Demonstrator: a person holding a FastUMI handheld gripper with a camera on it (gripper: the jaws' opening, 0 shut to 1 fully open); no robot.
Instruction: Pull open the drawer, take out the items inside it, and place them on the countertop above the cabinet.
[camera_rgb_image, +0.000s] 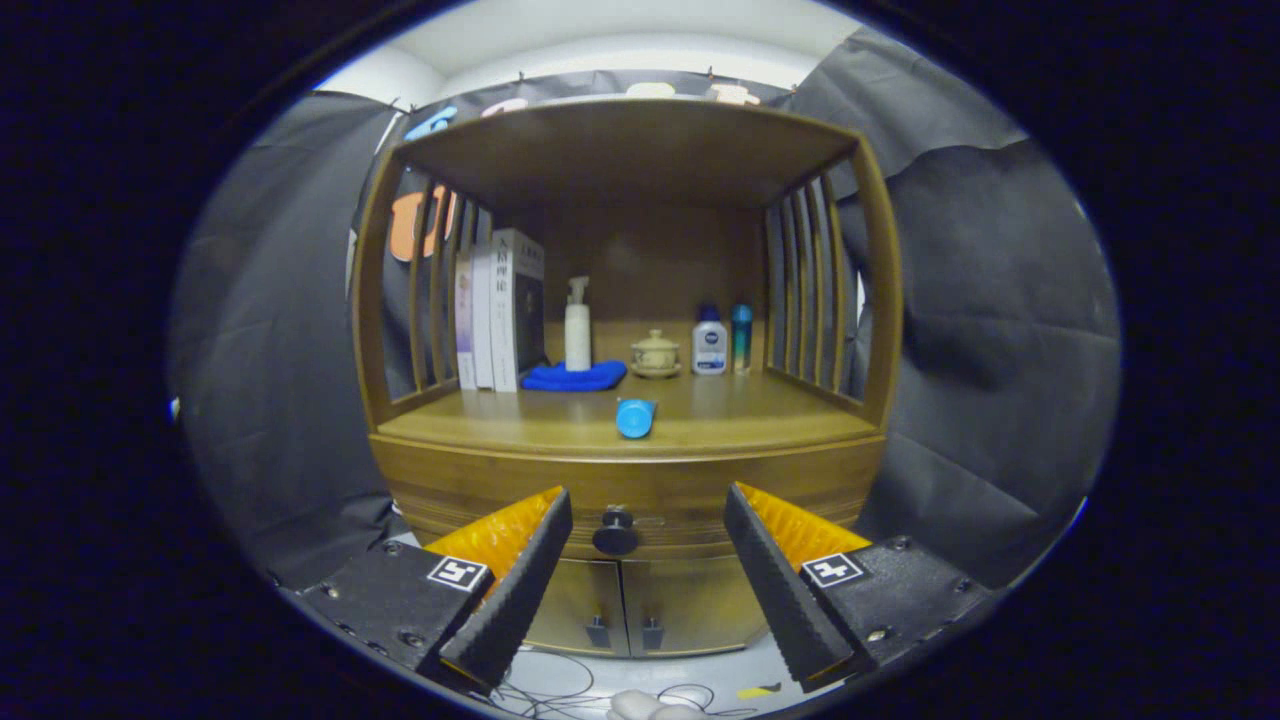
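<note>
Low in the frame, centre: my gripper (648, 540) hangs with its fingers spread wide, nothing between them but air.
Knob: the dark round knob (615, 532) sits in the gap, closer to the left finger than the right, and beyond the tips, not touching either.
Drawer: the drawer (640, 495) is the curved wooden band just above the fingers, and its front lies flush with the cabinet (420, 480), so it reads as closed.
Countertop: the wooden countertop (480, 425) runs across mid-frame right above the drawer; a blue tube (635, 417) lies on its side near the front edge, a little above the knob.
Stage, my judgement: a closed drawer with a tube on top fits either a drawer to be pulled or one shut again after emptying; I cannot see inside it, so I leave that open.
Gripping well, if the knob is the target: I would shift slightly left to centre the knob between the fingers, go in level, close on its stem and pull straight back.
Further back: books (497, 312) stand at left, then a pump bottle (577, 325) on a blue cloth (573, 377), a small lidded pot (655, 353) and two bottles (722, 340) at right.
In the way: the tube by the front edge could roll; the lower doors (625, 600) sit just under the knob.
</note>
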